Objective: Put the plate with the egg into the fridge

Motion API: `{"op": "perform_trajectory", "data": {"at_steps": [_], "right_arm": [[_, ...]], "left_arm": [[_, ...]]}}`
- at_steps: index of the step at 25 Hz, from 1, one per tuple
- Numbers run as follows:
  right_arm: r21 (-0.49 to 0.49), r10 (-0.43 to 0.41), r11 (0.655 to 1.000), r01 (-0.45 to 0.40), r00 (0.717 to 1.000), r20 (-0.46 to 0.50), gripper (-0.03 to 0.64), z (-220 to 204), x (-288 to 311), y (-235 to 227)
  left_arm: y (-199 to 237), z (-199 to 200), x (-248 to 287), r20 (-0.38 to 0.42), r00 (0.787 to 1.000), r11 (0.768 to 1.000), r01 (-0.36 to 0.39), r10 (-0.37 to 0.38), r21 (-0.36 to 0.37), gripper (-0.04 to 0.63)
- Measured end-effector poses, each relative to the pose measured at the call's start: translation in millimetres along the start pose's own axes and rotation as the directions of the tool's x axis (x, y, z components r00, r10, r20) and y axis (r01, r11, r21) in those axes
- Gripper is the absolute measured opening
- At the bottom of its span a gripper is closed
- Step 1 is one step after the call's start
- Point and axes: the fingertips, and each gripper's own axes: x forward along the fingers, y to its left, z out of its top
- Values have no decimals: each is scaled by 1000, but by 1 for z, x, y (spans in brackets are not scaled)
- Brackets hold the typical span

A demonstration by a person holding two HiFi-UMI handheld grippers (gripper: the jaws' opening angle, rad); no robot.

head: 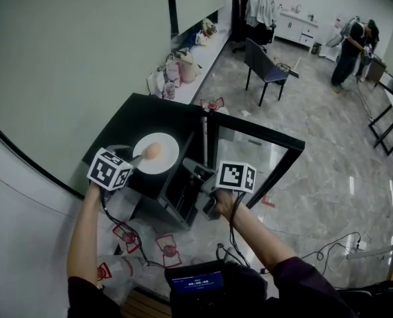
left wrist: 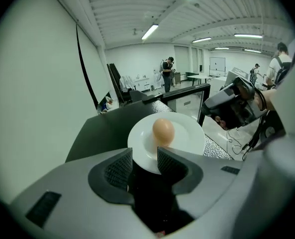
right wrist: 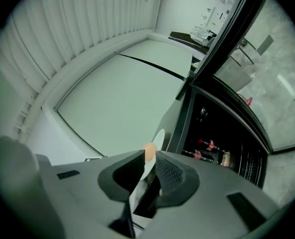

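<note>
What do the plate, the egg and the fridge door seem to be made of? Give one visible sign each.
Plate: probably glazed ceramic, possibly melamine; smooth, plain white, slightly glossy.
Egg: apparently real shell, matt tan surface; a dummy cannot be ruled out.
Fridge door: glass pane in a black frame; the floor shows in it.

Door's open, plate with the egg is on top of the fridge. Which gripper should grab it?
Left. The left gripper has open jaws either side of the plate rim, the egg just beyond. The right gripper is at the open front of the fridge, jaws barely apart, plate well past its tips.
</note>
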Motion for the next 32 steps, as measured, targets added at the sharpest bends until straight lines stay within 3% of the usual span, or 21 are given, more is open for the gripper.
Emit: {"op": "perform_trajectory", "data": {"at_steps": [6,14,24,32], "right_arm": [[22,-15,1000,16,999,-44,67,-8,12,-6],[44,-25,999,28,998,-61,67,-9,24,-12],[114,-41,992,46,998,-45,59,0,22,-27],[205,-17,979,17,1000,-1,18,6,15,-30]], "left_arm": [[2,-2,7,-41,989,984,140,-145,-107,118],[-10,8,13,-21,977,969,208,-213,-129,118],[-26,15,20,-31,978,974,203,-207,-104,118],[-22,28,13,33,995,991,98,-95,-92,117]]}}
